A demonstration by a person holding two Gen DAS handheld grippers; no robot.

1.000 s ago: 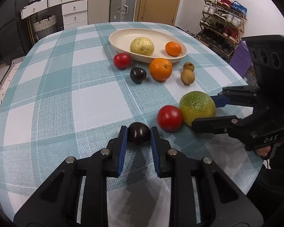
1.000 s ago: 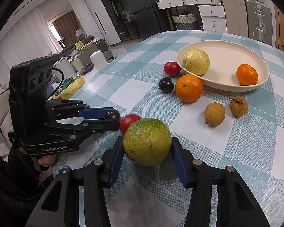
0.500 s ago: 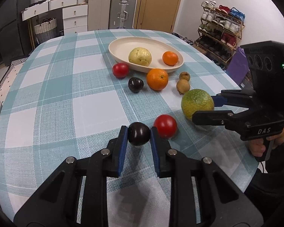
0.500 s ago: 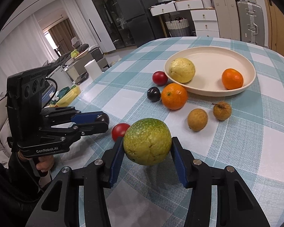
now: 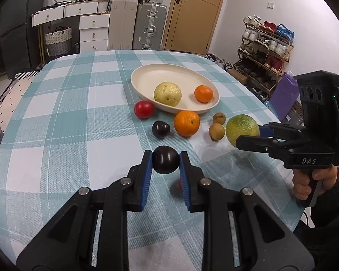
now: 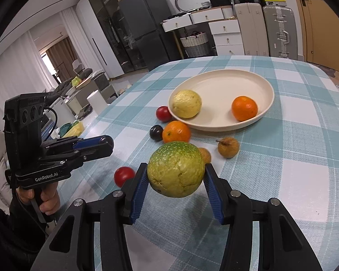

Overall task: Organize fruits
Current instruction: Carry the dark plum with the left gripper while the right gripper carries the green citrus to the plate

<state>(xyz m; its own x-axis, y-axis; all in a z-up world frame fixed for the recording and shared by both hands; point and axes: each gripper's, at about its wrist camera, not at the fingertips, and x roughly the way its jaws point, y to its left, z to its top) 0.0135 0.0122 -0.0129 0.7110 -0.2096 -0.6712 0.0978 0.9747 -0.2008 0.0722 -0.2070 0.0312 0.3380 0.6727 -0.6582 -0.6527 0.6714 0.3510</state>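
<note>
My left gripper (image 5: 165, 161) is shut on a dark plum (image 5: 165, 163), held above the checked tablecloth. My right gripper (image 6: 175, 174) is shut on a large green-yellow fruit (image 6: 175, 171), also lifted clear of the table. Each gripper shows in the other's view, the left gripper (image 6: 101, 144) at the left and the right gripper (image 5: 248, 135) at the right. The cream plate (image 5: 147, 94) ahead holds a yellow fruit (image 5: 167, 91) and a small orange (image 5: 203, 93).
In front of the plate lie a red tomato (image 5: 143, 109), a second plum (image 5: 161, 129), an orange (image 5: 187, 123) and two small brown fruits (image 5: 217, 131). Another tomato (image 6: 124, 176) sits on the cloth under the grippers. The table edge (image 5: 282, 203) is near on the right.
Both grippers have risen with their fruits and moved toward the plate. The near red tomato stayed on the cloth and now lies below the left gripper's fingers.
</note>
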